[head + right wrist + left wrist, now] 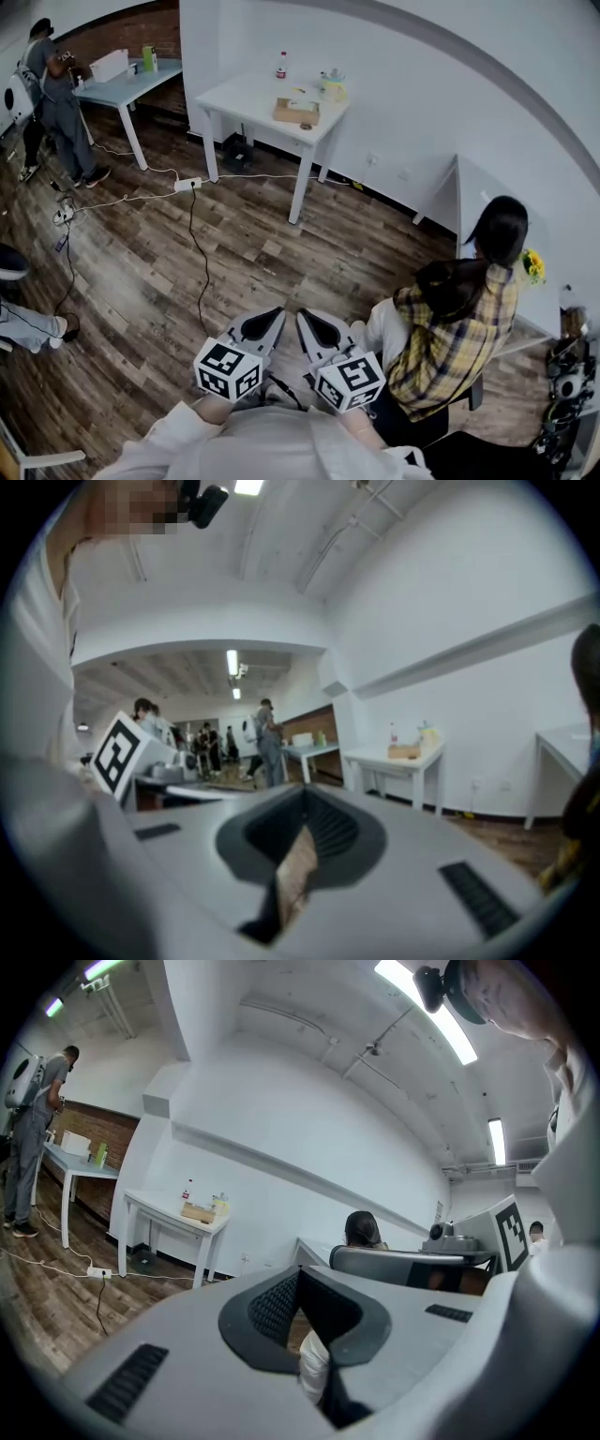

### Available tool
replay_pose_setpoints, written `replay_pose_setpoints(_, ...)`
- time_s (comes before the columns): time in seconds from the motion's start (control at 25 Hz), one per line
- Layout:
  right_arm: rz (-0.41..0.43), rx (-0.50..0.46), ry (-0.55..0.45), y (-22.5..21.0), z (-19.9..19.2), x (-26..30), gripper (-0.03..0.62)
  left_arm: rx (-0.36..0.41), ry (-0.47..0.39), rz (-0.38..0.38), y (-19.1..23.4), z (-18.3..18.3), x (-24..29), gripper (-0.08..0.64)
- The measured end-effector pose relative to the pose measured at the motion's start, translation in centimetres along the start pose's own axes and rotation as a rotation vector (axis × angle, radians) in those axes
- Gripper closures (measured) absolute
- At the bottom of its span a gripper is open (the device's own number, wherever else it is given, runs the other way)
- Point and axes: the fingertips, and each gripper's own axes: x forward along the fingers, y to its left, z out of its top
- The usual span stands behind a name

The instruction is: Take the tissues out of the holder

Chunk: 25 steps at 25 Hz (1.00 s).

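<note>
Left gripper (272, 319) and right gripper (311, 323): both jaw pairs closed on nothing, held side by side at the chest. One wooden holder (296, 112) (tissues too small to confirm) sits on the white table (239, 94), well ahead across the floor, long axis crosswise. Neither gripper is nearer. Count: two grippers, one holder.

This is looking like an open office or lab workroom: a plain white square table (253, 98) is standing against white walls on a dark wood-plank floor (281, 244), with a white power strip (187, 185) trailing cables. A person in a yellow plaid shirt (455, 337) is sitting, and another person (52, 94) is working at a pale blue table (141, 82), under long glowing ceiling strip lights (450, 1030).
</note>
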Motion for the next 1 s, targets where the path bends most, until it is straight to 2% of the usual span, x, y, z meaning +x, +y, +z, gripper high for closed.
replay_pose_setpoints(0.36,0.027,-0.01,0.025,-1.1,-0.9,-0.4,0.583,-0.012,0.025,-0.015,-0.6,-1.1,1.5,0.544)
replay_pose_setpoints(0.6,0.015,0.028,0.054,-2.1,-2.7,-0.9,0.583,0.005,0.059,0.001,-0.5,-2.4,2.3,0.545)
replay_pose_setpoints(0.8,0.005,0.047,0.084,-3.5,-3.8,0.4,0.583,-0.02,0.029,0.052,2.0,-2.3,3.2,0.545)
replay_pose_setpoints(1.0,-0.006,0.026,0.075,-5.9,-2.5,4.2,0.583,-0.022,0.01,0.041,5.4,-0.7,6.2,0.544)
